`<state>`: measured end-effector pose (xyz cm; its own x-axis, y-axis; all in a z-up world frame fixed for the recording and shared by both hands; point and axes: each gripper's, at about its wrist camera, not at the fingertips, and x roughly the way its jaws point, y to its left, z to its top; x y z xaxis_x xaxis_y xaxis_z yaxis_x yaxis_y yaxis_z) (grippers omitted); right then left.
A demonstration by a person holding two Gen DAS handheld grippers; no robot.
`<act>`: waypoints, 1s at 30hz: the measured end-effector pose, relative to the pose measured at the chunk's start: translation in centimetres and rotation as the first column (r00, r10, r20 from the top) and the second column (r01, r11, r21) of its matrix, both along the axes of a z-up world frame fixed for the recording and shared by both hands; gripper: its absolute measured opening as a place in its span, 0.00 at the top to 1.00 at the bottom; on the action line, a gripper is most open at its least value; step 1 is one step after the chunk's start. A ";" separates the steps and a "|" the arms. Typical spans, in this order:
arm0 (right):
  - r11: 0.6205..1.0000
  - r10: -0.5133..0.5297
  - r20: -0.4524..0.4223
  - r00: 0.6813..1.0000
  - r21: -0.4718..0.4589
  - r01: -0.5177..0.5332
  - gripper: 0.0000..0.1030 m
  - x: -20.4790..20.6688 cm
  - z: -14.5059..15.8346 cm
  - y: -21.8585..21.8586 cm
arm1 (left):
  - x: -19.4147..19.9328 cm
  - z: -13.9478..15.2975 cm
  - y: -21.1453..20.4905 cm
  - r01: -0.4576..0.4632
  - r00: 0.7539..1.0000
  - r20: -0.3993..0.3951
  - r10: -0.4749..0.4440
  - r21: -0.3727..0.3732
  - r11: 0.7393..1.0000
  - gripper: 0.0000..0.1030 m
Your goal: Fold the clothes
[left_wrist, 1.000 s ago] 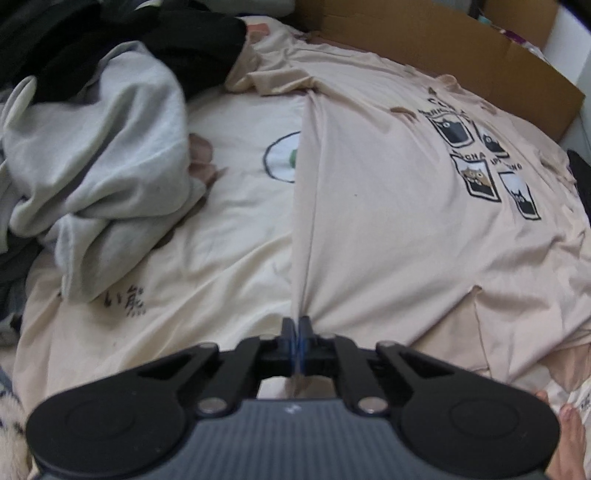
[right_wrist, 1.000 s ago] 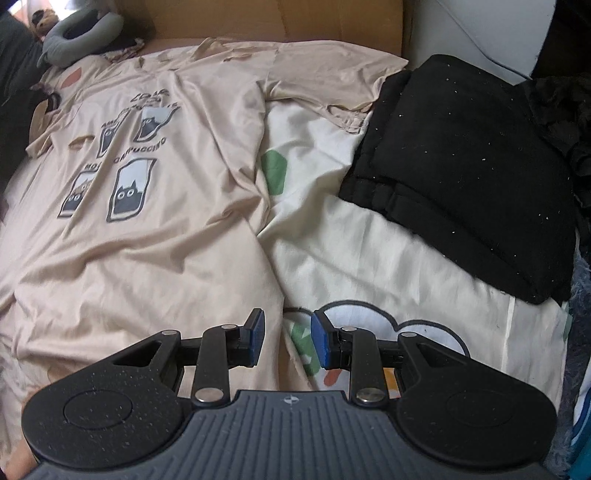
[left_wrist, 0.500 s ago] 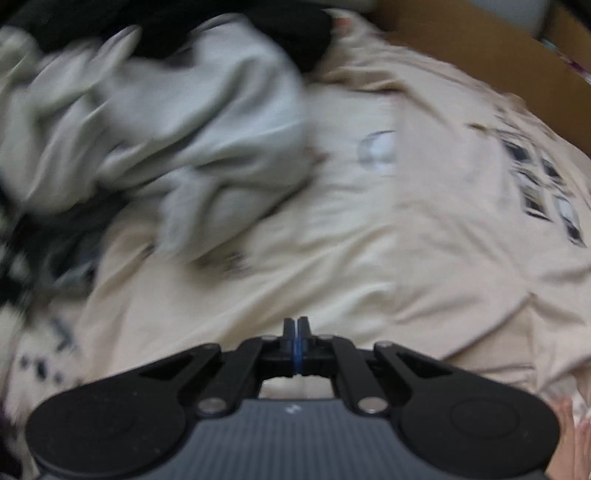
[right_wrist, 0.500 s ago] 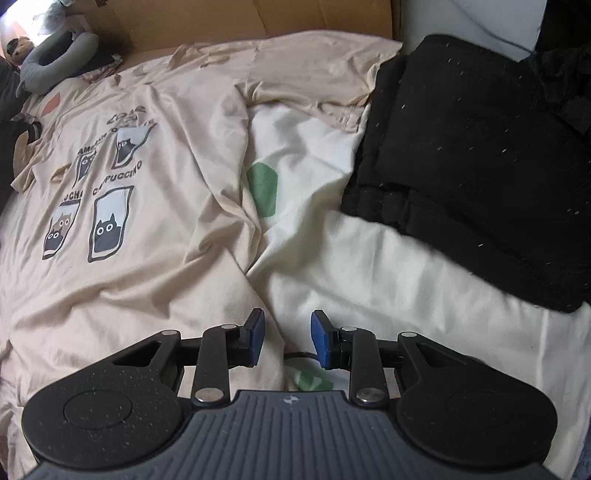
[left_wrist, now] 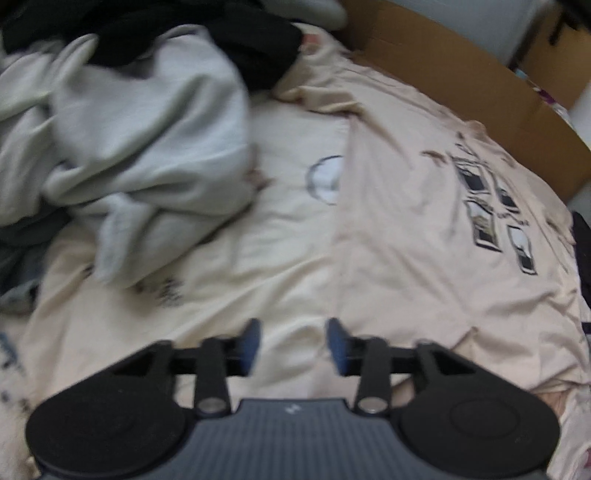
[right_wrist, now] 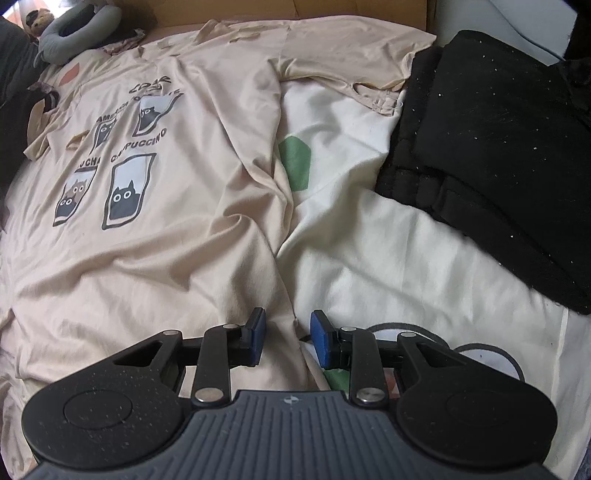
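A beige T-shirt (left_wrist: 406, 240) with cat prints lies spread flat, print up, on a cream bed sheet (left_wrist: 258, 240). My left gripper (left_wrist: 293, 347) hovers over the sheet just beside the shirt's lower side edge. Its jaws are opening, with nothing between them but the sheet below. In the right wrist view the same T-shirt (right_wrist: 166, 240) fills the left half. My right gripper (right_wrist: 287, 338) stands part open low over the shirt's other lower side edge. The fabric's edge runs under the gap and the pads do not press on it.
A crumpled grey sweatshirt (left_wrist: 147, 147) and dark clothes (left_wrist: 240, 40) are heaped to the left of the shirt. A folded black garment (right_wrist: 498, 147) lies to its right. Brown cardboard (left_wrist: 461, 74) lines the far side, and a grey neck pillow (right_wrist: 74, 29) sits at the far corner.
My left gripper was shut on the shirt's side edge; it has let go, opened and shifted slightly left. My right gripper kept its width and moved a little along the shirt's edge.
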<state>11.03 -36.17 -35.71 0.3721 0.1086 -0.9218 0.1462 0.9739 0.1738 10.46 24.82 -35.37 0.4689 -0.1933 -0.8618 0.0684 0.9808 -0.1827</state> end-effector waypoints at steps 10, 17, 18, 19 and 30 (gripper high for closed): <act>0.999 0.017 -0.018 1.000 -0.027 -0.018 0.67 0.3 0.3 0.5 | 0.9 -3.0 -1.4 0.048 0.995 -0.092 -0.050 -0.022 0.999 0.68; 1.000 0.010 -0.010 1.000 -0.016 -0.010 0.67 -0.1 0.8 0.2 | 0.0 -2.9 -1.7 0.084 0.990 -0.115 -0.082 0.017 0.996 0.98; 1.000 0.008 -0.004 1.000 -0.013 -0.008 0.67 -0.2 1.0 0.1 | -0.1 -2.6 -1.6 0.087 0.990 -0.109 -0.084 0.024 0.996 0.98; 1.000 0.003 0.003 1.000 -0.010 -0.003 0.67 -0.3 1.2 -0.1 | -0.2 -2.2 -1.4 0.091 0.991 -0.103 -0.087 0.033 0.995 0.99; 0.998 -0.060 0.056 0.997 0.028 0.058 0.67 -0.9 1.9 -1.8 | -0.1 -0.2 0.9 0.089 0.992 -0.097 -0.082 0.072 0.993 0.99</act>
